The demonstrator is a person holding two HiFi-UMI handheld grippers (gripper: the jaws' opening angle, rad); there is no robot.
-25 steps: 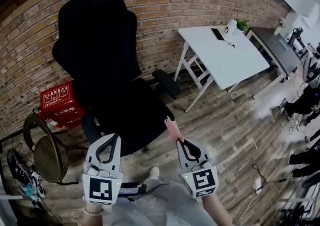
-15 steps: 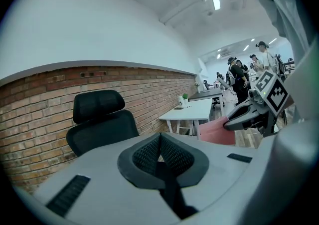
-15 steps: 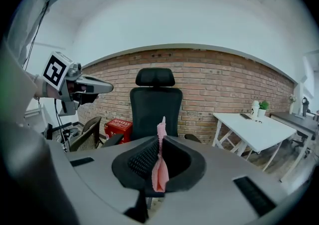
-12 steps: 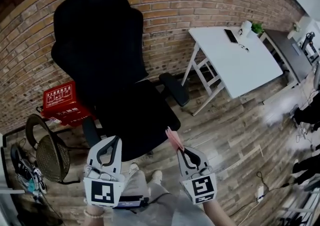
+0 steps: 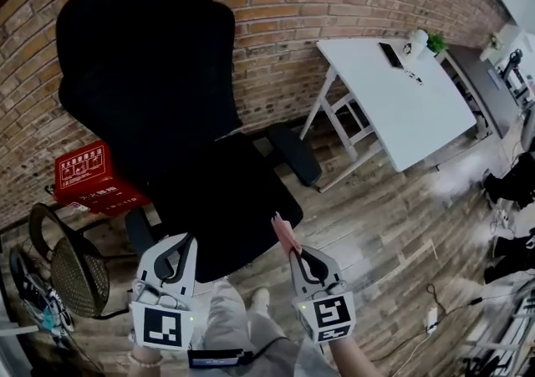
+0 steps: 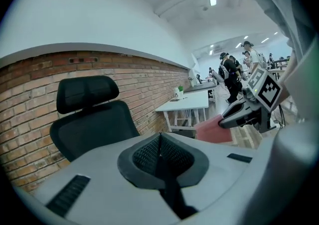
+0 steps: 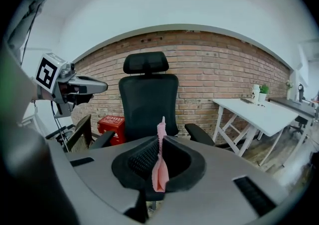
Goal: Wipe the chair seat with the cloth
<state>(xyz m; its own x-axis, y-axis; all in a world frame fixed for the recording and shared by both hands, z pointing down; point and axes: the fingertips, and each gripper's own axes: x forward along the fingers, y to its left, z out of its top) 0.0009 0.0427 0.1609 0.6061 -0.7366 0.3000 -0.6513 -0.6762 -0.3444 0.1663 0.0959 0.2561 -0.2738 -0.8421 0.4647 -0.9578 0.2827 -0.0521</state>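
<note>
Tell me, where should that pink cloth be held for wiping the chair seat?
Probably by one edge, pinched from behind, as the right hand-held gripper has it now. The cloth is a thin sheet standing edge-on between the shut jaws, and its free part sticks out past the tips toward the seat, ready to wipe.

The right tool [image 5: 298, 253] hides most of the cloth [image 5: 285, 231].

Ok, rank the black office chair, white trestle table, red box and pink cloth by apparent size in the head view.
1. black office chair
2. white trestle table
3. red box, partly hidden behind the chair
4. pink cloth, smallest though nearest the camera
</note>
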